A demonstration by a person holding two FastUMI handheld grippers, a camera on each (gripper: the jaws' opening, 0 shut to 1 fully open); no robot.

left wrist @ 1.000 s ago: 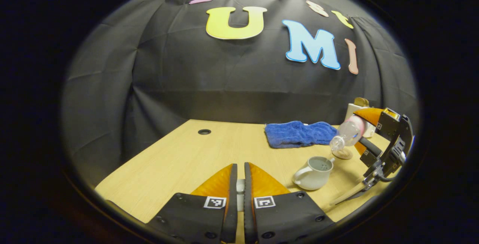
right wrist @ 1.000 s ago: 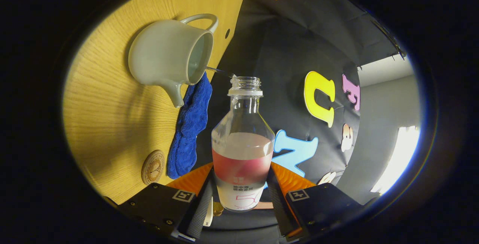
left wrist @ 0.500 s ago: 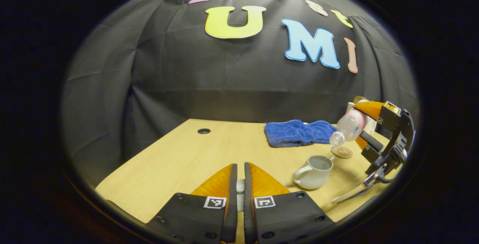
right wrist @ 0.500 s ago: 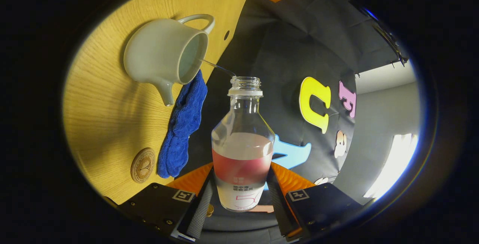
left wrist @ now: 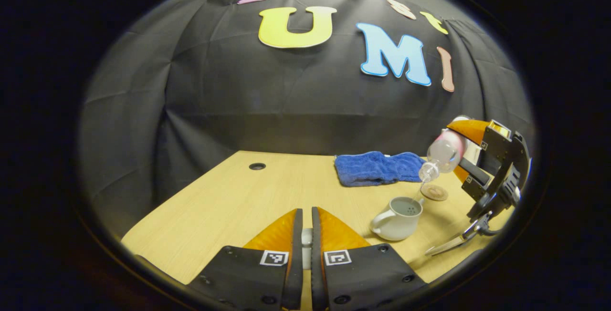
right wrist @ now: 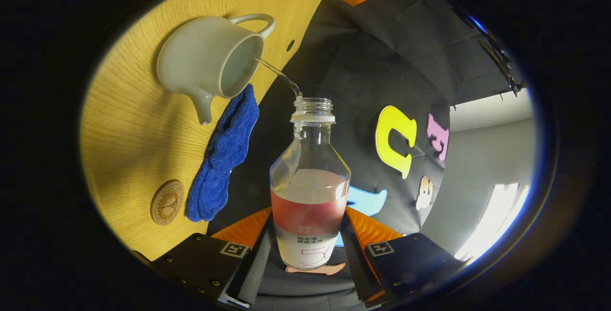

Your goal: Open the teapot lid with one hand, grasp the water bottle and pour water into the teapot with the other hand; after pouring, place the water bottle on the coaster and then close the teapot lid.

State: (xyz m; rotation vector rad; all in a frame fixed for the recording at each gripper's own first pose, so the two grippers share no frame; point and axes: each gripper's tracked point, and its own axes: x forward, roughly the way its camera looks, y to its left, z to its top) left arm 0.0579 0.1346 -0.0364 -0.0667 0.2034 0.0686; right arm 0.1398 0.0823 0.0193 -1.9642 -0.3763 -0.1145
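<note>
The right gripper (right wrist: 308,249) has its jaws clamped on the clear water bottle (right wrist: 309,182), which is tipped mouth-down, a thin stream running into the open white teapot (right wrist: 210,60) on the table (left wrist: 238,196). The left gripper (left wrist: 307,249), jaws nearly closed, pinches a small white piece, apparently the lid. A round coaster (left wrist: 434,191) lies beside a blue towel (left wrist: 377,169).
</note>
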